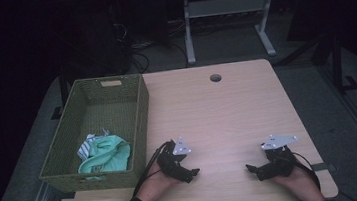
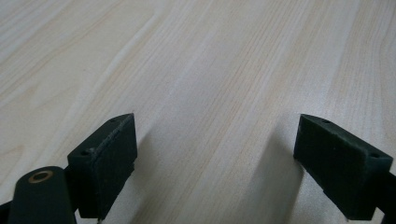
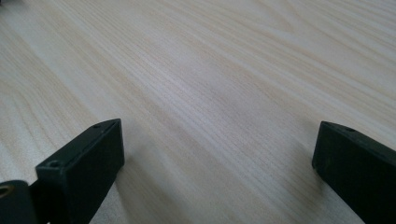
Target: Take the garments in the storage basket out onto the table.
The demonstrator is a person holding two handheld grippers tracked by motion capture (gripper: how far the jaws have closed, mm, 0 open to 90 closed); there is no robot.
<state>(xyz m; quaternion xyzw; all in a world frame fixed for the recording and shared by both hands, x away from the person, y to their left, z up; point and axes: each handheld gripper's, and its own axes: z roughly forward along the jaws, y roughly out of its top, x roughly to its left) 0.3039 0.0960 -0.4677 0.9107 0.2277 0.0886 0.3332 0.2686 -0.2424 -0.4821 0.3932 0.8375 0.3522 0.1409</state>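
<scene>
My left gripper (image 1: 194,172) rests low over the wooden table (image 1: 218,111) near the front edge, right of the basket, its jaws pointing right. In the left gripper view that gripper (image 2: 215,161) stands open over bare wood, nothing between the jaws. My right gripper (image 1: 250,169) sits near the front right of the table, jaws pointing left toward the other one. The right gripper view has it (image 3: 217,165) open too, with bare wood between the jaws. A green woven basket (image 1: 140,109) at the table's left holds a mint-green cloth (image 1: 107,156) and a striped piece of fabric (image 1: 86,145).
A round cable hole (image 1: 215,78) sits near the table's far edge. Beyond the table stands a grey desk frame (image 1: 223,20) on dark floor, with cables (image 1: 136,49) lying there. The person's hands (image 1: 155,186) come in at the front edge.
</scene>
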